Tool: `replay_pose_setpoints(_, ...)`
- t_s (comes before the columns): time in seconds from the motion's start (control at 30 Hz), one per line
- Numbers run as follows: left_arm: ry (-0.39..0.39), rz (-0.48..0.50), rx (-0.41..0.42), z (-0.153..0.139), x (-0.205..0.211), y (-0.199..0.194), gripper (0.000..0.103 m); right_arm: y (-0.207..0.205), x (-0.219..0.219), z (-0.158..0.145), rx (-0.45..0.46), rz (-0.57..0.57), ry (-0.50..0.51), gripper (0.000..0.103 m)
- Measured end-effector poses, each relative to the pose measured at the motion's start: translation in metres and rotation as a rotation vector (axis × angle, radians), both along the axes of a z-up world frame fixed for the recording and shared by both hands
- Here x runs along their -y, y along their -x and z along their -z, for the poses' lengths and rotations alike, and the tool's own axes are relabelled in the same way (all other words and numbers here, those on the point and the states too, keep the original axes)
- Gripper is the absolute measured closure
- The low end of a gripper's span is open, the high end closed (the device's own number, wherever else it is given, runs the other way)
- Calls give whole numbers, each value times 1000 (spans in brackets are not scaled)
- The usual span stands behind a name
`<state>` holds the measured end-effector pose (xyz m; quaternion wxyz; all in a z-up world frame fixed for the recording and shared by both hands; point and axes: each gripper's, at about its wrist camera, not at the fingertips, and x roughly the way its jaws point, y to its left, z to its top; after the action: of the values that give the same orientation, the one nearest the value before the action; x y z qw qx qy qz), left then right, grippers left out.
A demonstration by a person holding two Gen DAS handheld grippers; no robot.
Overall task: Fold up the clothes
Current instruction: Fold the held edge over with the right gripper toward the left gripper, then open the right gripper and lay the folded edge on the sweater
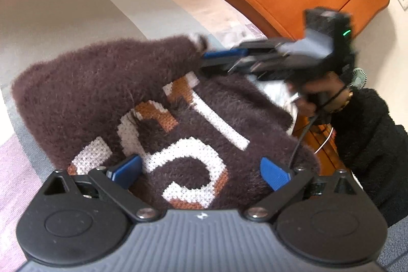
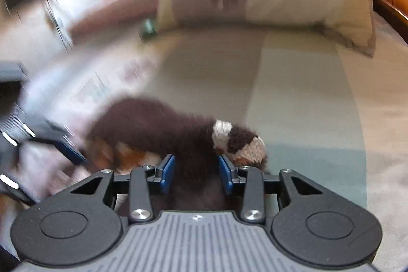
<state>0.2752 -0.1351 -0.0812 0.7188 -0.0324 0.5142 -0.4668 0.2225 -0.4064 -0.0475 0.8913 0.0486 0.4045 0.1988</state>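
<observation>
The fuzzy brown sweater (image 1: pixel 142 103) with big white letters lies on the bed (image 1: pixel 63 17). One sleeve (image 2: pixel 163 126) is folded across its front. The right gripper (image 2: pixel 196 170) is at that sleeve, jaws part open; the blur hides whether they pinch it, but it looks like letting go. The left gripper (image 1: pixel 201 170) hovers wide open over the letters, holding nothing. Next comes the other side to fold in.
</observation>
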Motion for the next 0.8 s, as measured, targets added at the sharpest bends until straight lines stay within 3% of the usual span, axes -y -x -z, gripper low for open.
replay_pose_setpoints(0.13,-11,-3,9,-3,1,4,5,7,0,-14,-24,15,2,59)
replay_pose_setpoints(0.23,-17,-4,15,-3,6,4,4,37,-6,-40,14,-19,13,58)
replay_pose_setpoints(0.4,3,-24,11,0,3,3,3,95,-46,-60,80,-103,115,40)
replay_pose_setpoints(0.47,-3,-34,20,-1,4,5,3,110,-62,-60,100,-126,149,40)
replay_pose_setpoints(0.57,-16,-37,50,-8,3,12,3,114,-81,-44,119,-96,370,39)
replay_pose_setpoints(0.6,-8,-36,62,-13,1,17,4,111,-81,-34,109,-87,441,35)
replay_pose_setpoints(0.63,7,-36,70,-19,-2,21,4,109,-75,-25,89,-72,441,32)
replay_pose_setpoints(0.73,81,-10,70,-35,-12,40,3,109,-51,-21,61,-12,315,28)
replay_pose_setpoints(0.8,104,15,76,-39,-15,54,3,111,-49,-21,71,-5,314,27)
